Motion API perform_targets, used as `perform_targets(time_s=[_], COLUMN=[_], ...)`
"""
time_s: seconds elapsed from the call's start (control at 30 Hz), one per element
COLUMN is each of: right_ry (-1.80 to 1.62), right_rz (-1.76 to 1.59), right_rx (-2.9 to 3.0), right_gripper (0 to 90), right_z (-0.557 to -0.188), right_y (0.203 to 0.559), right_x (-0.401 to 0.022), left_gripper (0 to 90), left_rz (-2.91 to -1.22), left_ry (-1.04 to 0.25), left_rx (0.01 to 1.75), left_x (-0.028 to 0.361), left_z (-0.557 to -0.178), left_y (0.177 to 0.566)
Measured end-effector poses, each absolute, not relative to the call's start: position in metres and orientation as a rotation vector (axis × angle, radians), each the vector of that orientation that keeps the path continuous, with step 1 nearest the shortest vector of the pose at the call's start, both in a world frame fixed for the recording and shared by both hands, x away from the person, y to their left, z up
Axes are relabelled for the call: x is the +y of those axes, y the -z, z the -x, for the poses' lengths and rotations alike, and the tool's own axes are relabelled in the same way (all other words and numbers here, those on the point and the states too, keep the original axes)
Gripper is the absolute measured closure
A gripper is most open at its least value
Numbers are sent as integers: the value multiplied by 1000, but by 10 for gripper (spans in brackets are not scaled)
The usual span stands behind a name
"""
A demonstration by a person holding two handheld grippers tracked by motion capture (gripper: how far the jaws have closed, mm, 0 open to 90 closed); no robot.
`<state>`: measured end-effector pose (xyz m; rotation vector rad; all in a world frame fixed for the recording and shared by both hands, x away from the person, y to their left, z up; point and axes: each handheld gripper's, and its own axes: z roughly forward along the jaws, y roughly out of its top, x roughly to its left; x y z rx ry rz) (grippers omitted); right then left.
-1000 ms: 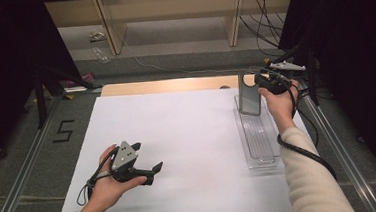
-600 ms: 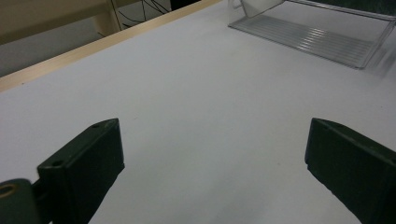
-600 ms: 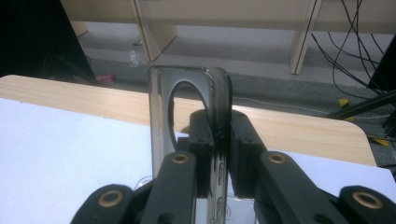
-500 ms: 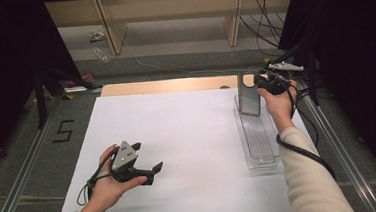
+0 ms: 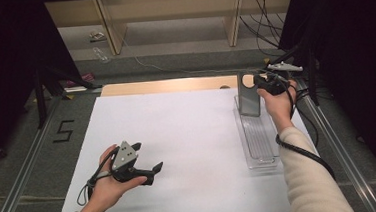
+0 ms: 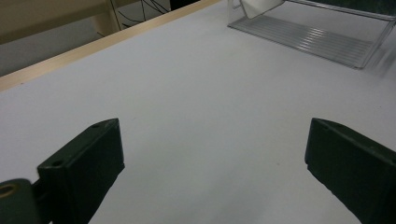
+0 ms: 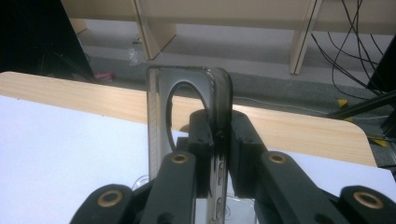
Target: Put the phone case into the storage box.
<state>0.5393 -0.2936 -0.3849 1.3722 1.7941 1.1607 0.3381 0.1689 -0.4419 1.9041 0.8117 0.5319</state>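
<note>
Grip was firm: the right gripper (image 5: 260,84) clenched the grey panel (image 5: 248,95), upright at the far end of the clear tray (image 5: 259,146). Lifting straight up would have kept it from snagging. Left gripper (image 5: 147,166) rested released on the table (image 5: 193,135).

White rectangular tabletop (image 5: 188,136) with pale wooden far edge (image 5: 164,86), grey carpet floor (image 5: 173,62), light wooden shelf legs (image 5: 110,26) at 12 o'clock, black cables (image 5: 265,15) at 1 o'clock, black curtains (image 5: 2,59) both sides
</note>
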Motion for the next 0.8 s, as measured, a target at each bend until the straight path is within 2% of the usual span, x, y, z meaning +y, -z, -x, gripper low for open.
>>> perform_targets(time_s=[0.8], right_ry=[-1165], right_rz=[-1370], right_rx=[1804], right_gripper=[814], right_z=[-540], right_y=[388], right_x=[-292], left_gripper=[42], left_rz=[-1903], left_ry=[-531], left_rx=[812], left_x=[169], left_z=[-338], left_y=[442])
